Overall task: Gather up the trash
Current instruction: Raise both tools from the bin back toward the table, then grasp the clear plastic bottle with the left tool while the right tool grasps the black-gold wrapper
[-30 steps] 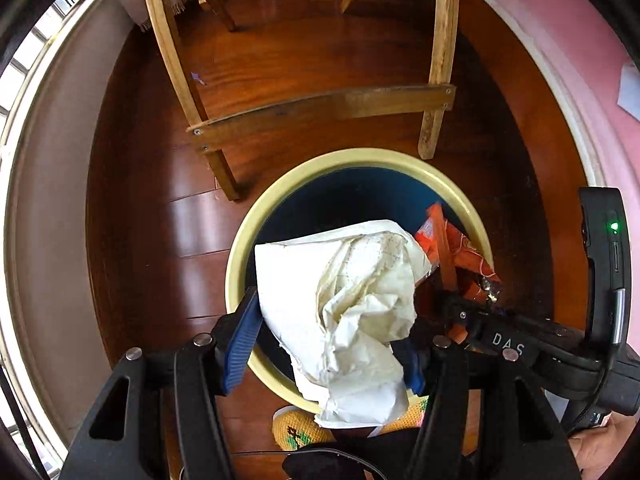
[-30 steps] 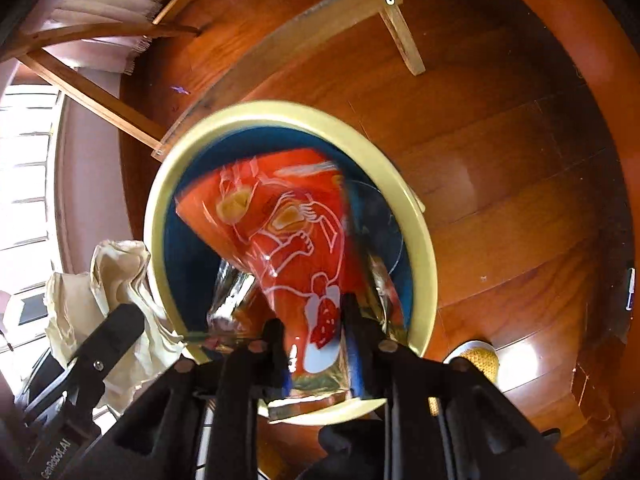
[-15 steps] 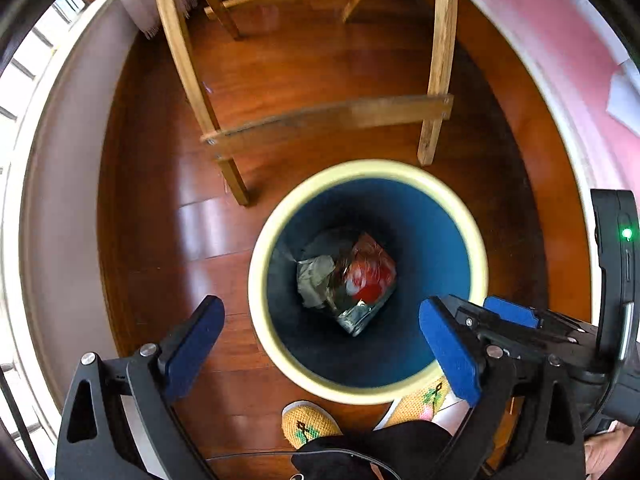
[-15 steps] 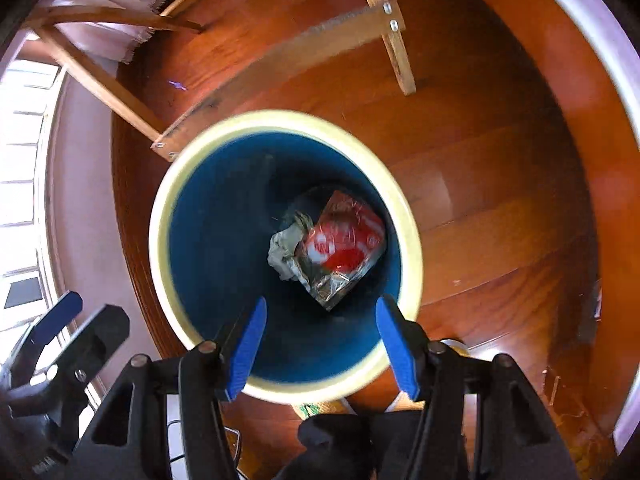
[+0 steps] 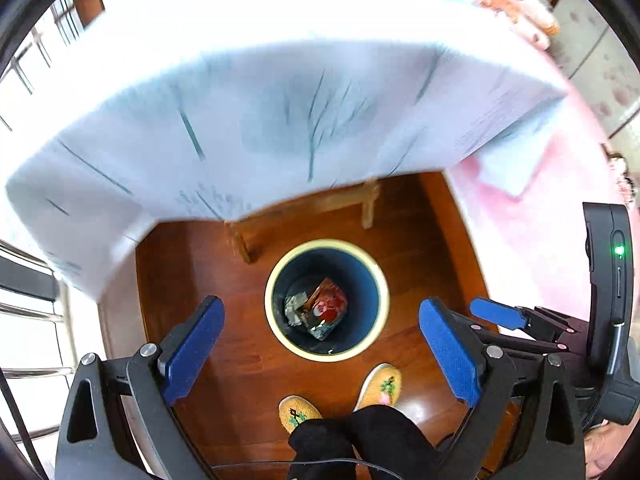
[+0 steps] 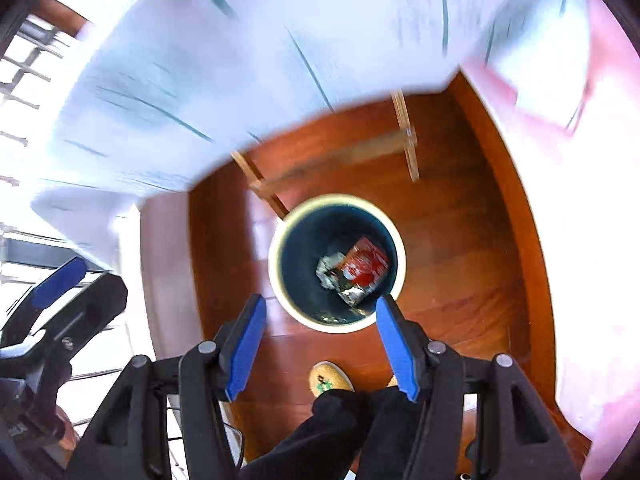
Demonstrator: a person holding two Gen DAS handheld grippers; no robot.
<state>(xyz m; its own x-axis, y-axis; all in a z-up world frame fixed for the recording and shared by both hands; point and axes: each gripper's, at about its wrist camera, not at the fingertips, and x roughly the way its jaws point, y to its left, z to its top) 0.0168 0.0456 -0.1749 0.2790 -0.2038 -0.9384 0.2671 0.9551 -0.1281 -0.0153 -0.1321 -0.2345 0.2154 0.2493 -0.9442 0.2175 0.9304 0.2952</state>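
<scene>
A round bin (image 5: 280, 320) (image 6: 276, 280) with a cream rim and dark blue inside stands on the wooden floor, far below both grippers. At its bottom lie a red snack bag (image 5: 330, 306) (image 6: 366, 266) and a crumpled pale paper (image 5: 295, 306) (image 6: 329, 266). My left gripper (image 5: 320, 354) hangs high above the bin, blue pads wide apart, nothing between them. My right gripper (image 6: 320, 348) is open too, also empty, above the bin's near rim. The right gripper's blue fingers (image 5: 496, 314) show at the right of the left wrist view.
A white cloth with dark lines (image 5: 260, 120) (image 6: 240, 60) covers a table edge above the floor, blurred. Wooden chair legs (image 5: 304, 216) (image 6: 336, 160) stand behind the bin. A person's yellow slippers (image 5: 298, 410) (image 6: 330, 378) and dark trouser legs are near the bin. Pink cloth (image 5: 540, 220) lies right.
Both grippers let go of the paper and the red bag, which fell into the bin. Both then rose sharply, so the bin looks much smaller and the table's cloth has come into view.
</scene>
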